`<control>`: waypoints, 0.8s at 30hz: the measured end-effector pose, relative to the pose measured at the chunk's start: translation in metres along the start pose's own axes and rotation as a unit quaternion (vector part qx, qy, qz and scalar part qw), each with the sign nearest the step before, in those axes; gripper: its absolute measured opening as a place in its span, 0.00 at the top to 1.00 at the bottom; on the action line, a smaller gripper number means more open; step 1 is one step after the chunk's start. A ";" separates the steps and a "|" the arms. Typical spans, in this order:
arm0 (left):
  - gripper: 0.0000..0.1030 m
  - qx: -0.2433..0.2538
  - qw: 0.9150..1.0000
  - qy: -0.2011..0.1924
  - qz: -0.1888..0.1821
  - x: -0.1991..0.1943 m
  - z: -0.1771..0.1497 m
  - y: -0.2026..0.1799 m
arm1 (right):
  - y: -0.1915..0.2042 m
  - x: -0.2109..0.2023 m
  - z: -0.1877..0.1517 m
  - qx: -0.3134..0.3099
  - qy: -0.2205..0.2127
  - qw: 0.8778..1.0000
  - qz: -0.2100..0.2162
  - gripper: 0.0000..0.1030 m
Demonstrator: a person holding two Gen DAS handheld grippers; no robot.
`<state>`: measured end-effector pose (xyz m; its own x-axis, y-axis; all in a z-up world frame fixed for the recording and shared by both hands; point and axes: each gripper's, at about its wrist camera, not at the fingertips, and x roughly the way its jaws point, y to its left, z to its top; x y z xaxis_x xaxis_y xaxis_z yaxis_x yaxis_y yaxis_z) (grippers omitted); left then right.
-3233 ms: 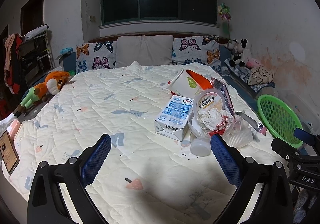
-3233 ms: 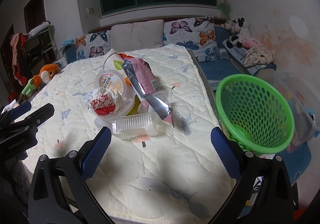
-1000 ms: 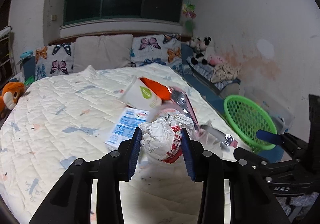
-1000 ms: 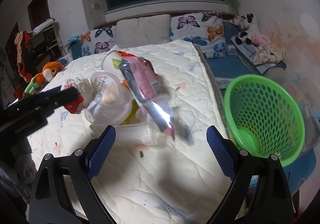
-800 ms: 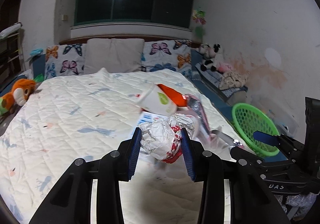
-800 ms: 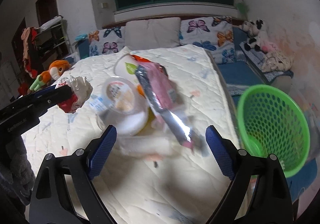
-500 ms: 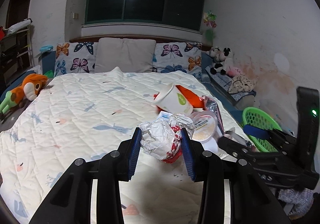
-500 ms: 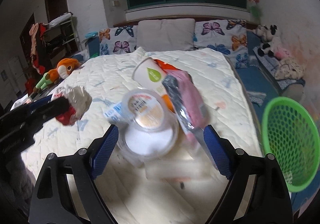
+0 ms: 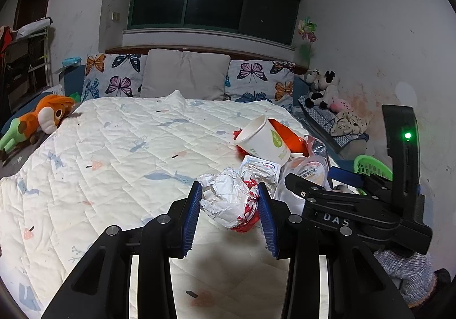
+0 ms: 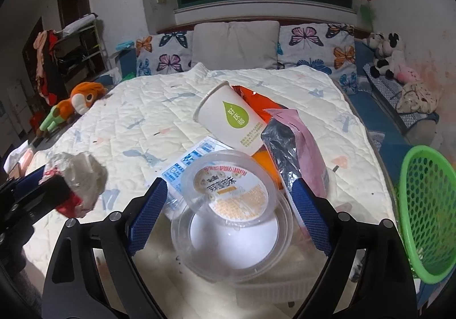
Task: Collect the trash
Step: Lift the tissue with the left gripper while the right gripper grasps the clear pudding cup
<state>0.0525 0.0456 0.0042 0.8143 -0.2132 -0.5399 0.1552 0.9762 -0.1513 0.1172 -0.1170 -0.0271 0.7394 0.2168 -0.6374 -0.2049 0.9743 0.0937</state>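
Blue-padded fingers of your left gripper [image 9: 229, 205] are closed tight on a crumpled paper wad [image 9: 228, 200], white with red patches, which you hold lifted above the quilted bed [image 9: 119, 148]. Your right gripper [image 10: 228, 213] is spread wide with nothing between its fingers; they straddle a clear plastic tub [image 10: 232, 233] whose round labelled lid [image 10: 230, 190] leans tilted in its mouth. Just behind the tub lies the rest of the pile: a blue-and-white carton [image 10: 191, 159] flat on the bed, a pink foil-lined bag [image 10: 296, 148] to its right, and a white paper cup [image 10: 230, 119] on its side, resting on an orange wrapper [image 10: 262, 105]. Off the right edge of the bed, near your right gripper, stands a green mesh basket [image 10: 421, 205]. Further back, an orange stuffed toy [image 9: 42, 116] lies at the left edge of the bed, and butterfly-print pillows [image 9: 114, 77] line the headboard.
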 end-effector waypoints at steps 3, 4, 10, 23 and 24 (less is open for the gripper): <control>0.63 -0.001 1.000 0.001 0.000 0.002 -0.001 0.003 | 0.000 0.006 0.000 0.003 0.004 1.000 -0.007 0.14; 0.63 -0.001 1.000 0.002 -0.001 0.003 -0.002 0.003 | 0.000 0.008 0.000 0.005 0.006 1.000 -0.010 0.14; 0.63 -0.001 1.000 0.005 -0.005 0.007 -0.004 0.003 | -0.002 0.012 0.000 0.010 0.008 1.000 -0.010 0.32; 0.63 0.014 1.000 0.002 -0.016 0.006 -0.001 -0.017 | -0.027 -0.029 -0.007 0.037 -0.016 0.999 0.022 0.36; 0.63 0.016 1.000 0.002 -0.019 0.007 0.000 -0.021 | -0.030 -0.034 -0.008 0.038 -0.018 0.999 0.025 0.36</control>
<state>0.0545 0.0236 0.0036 0.8051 -0.2494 -0.5382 0.2037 0.9684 -0.1441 0.0934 -0.1538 -0.0143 0.7521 0.2653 -0.6033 -0.1929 0.9639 0.1834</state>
